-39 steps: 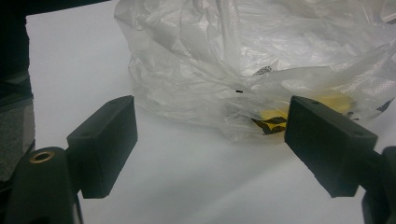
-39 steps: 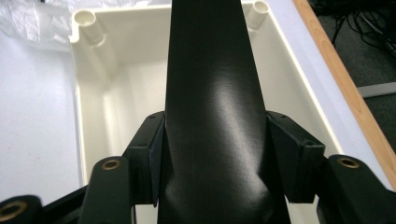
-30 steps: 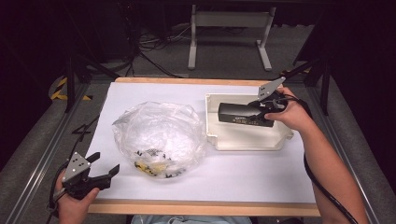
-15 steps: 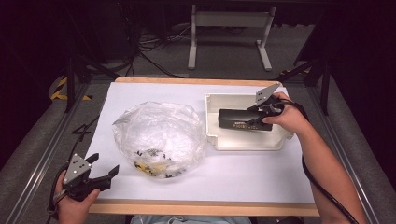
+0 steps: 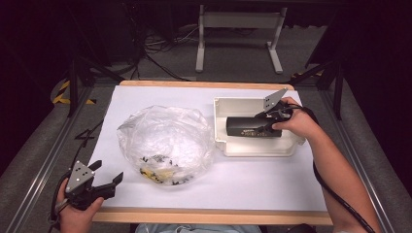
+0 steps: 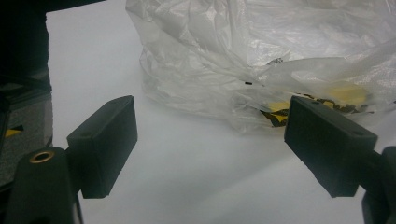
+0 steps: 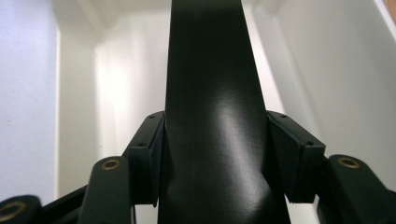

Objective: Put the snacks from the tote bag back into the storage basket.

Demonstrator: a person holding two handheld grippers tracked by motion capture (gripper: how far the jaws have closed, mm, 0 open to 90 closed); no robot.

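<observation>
Right gripper (image 5: pixel 270 124) jaws are clamped on the black bottle (image 5: pixel 245 127), held low inside the white bin (image 5: pixel 221 141) near the desk's right edge. We see its long axis running straight out from the jaws. Left gripper (image 5: pixel 112 180) jaws are spread, holding nothing, near-left corner beside the plastic bag (image 5: pixel 165 136).

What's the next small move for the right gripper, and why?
Probably open the jaws and let go. The right gripper is shut on the black tube, which lies level and low inside the white bin, seemingly at its floor. The left gripper waits open beside the plastic bag.
</observation>
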